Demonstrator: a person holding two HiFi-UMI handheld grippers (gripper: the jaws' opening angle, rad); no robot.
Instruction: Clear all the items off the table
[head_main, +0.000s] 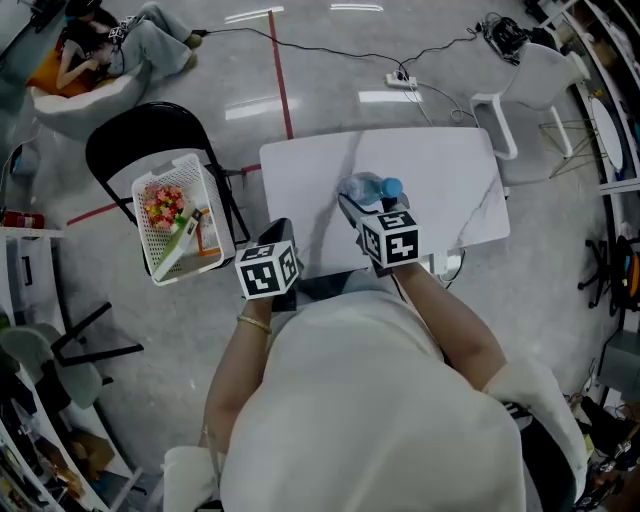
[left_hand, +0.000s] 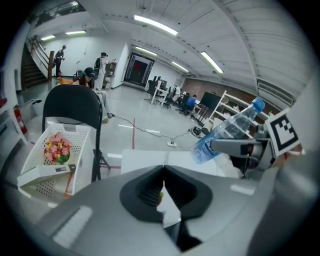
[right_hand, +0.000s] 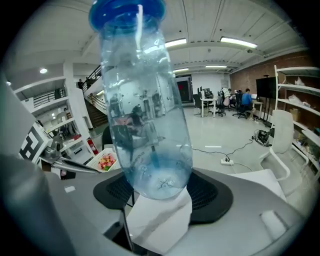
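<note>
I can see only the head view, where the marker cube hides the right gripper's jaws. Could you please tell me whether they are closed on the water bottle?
Observer: Yes. In the right gripper view, the right gripper has its pads pressed on the base end of the clear water bottle, with the blue cap pointing away from the camera.
Operator: Thank you. And how do the left gripper's jaws stand?
Observer: In its own view, the left gripper has its jaws shut together.

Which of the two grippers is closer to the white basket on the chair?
Left. The left gripper sits just beside the white basket; the right gripper is farther away over the table, gripping a water bottle.
</note>
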